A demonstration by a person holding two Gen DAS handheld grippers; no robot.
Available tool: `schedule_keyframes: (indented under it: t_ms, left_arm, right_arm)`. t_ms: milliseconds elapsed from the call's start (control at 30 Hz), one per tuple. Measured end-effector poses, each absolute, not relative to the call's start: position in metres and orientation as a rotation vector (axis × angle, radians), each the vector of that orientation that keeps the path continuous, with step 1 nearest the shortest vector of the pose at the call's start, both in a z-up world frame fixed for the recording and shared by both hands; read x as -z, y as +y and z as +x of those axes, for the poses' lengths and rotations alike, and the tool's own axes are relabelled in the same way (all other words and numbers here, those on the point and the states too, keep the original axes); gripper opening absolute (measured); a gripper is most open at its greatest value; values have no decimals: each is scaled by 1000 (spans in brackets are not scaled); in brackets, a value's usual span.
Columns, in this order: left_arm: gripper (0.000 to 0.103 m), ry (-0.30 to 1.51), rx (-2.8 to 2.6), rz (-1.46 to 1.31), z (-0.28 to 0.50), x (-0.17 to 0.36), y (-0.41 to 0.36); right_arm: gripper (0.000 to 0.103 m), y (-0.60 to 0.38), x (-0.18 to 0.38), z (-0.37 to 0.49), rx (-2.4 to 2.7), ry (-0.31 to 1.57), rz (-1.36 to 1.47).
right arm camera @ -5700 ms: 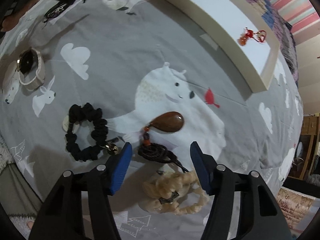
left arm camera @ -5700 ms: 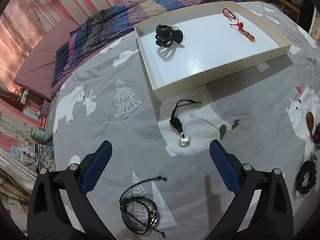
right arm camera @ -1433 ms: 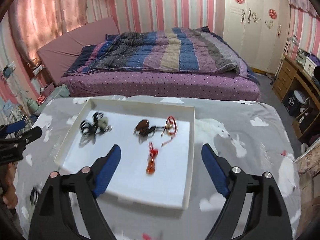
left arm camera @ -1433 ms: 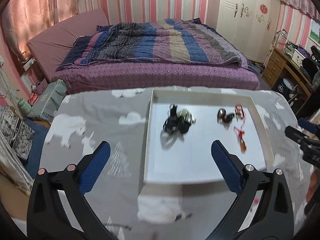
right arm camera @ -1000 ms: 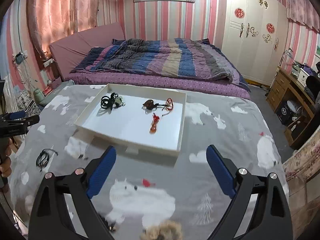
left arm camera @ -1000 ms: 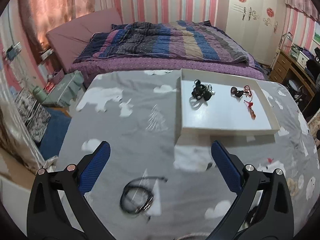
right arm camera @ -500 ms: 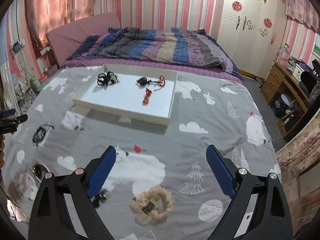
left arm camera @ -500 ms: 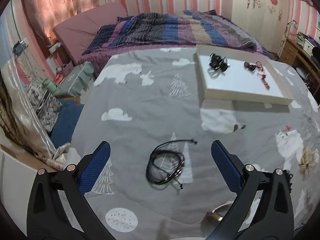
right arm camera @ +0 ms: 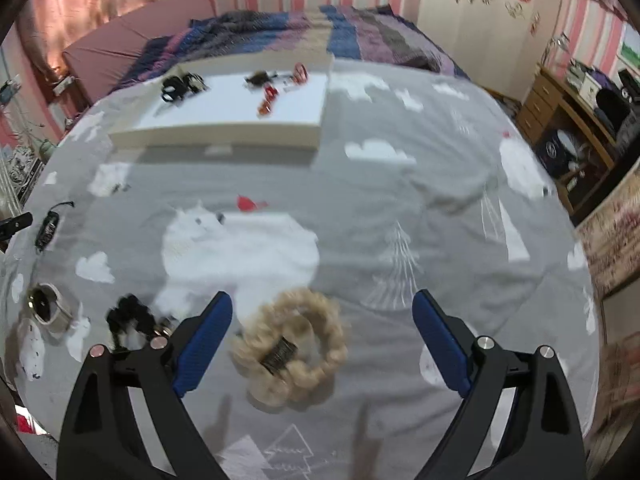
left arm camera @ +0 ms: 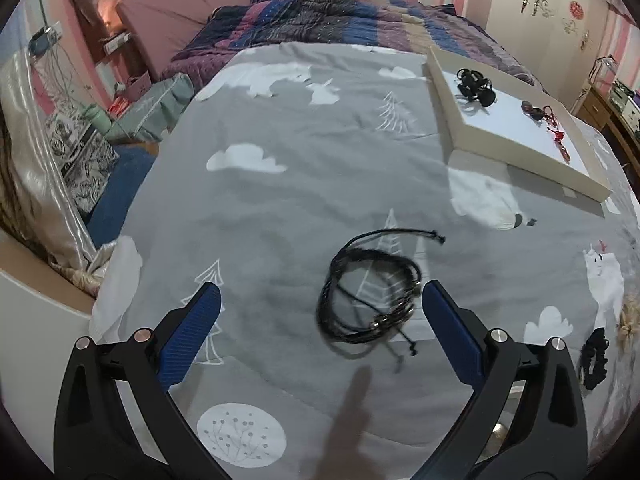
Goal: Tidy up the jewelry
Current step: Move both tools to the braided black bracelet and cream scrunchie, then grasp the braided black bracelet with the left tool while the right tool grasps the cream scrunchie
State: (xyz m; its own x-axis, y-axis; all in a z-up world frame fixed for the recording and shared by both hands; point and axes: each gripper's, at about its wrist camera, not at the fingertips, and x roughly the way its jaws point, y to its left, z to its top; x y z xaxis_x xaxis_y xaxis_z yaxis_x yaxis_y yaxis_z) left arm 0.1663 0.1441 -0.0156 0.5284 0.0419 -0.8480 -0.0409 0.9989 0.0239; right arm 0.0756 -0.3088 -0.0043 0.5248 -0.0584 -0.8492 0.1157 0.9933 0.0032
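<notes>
My left gripper [left arm camera: 320, 304] is open and empty, low over the grey bedspread. A black cord bracelet [left arm camera: 370, 286] lies between its fingers, nearer the right one. My right gripper [right arm camera: 322, 312] is open and empty, with a beige fluffy scrunchie [right arm camera: 292, 346] lying between its fingers. The white tray [left arm camera: 516, 152] sits far right in the left wrist view and at the back in the right wrist view [right arm camera: 216, 134]. It holds a black hair claw [left arm camera: 476, 86], a brown pendant [left arm camera: 532, 112] and a red charm [left arm camera: 560, 140].
A black scrunchie [right arm camera: 132, 318] and a watch [right arm camera: 46, 308] lie left of my right gripper. The black scrunchie also shows in the left wrist view [left arm camera: 594, 358]. The bed's left edge [left arm camera: 132, 208] drops to floor clutter. A wooden desk [right arm camera: 580, 100] stands at the right.
Both grippers have come down and back from over the tray toward the near bedspread. The bracelet and the beige scrunchie now lie between their open fingers. The right view is blurred by motion.
</notes>
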Motion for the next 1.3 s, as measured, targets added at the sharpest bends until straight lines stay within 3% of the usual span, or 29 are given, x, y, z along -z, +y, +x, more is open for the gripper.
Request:
schedule_keyframes:
  t_ms: [200, 333, 400, 600, 667, 800, 933, 967, 1100, 1300]
  left_arm:
    - [98, 994, -65, -6, 165, 22, 152]
    - [84, 1016, -60, -13, 170, 30, 152]
    - [81, 1029, -47, -20, 173, 33, 152]
    - [76, 1045, -42, -13, 179, 42, 148]
    - [67, 1060, -30, -20, 182, 47, 146]
    - [59, 1065, -17, -18, 183, 52, 142]
    - [34, 1061, -31, -2, 184, 52, 139]
    - [24, 1060, -30, 1, 183, 51, 139]
    - [7, 1064, -21, 2, 184, 50, 140]
    - [5, 1060, -30, -4, 185, 47, 142]
  right_arm:
    - [92, -319, 12, 64, 162, 1004, 86]
    - [91, -319, 22, 61, 166, 1025, 95]
    - [90, -319, 25, 61, 173, 1034, 88]
    - [74, -320, 38, 65, 172, 1080, 83]
    - [66, -319, 43, 66, 161, 1093, 92]
    - [52, -317, 48, 67, 149, 1094, 100]
    - [27, -314, 50, 69, 125, 1104, 94]
    - [22, -314, 50, 70, 125, 1102, 93]
    - [14, -315, 51, 74, 113, 1106, 87]
    - [10, -313, 44, 79, 101, 1085, 78]
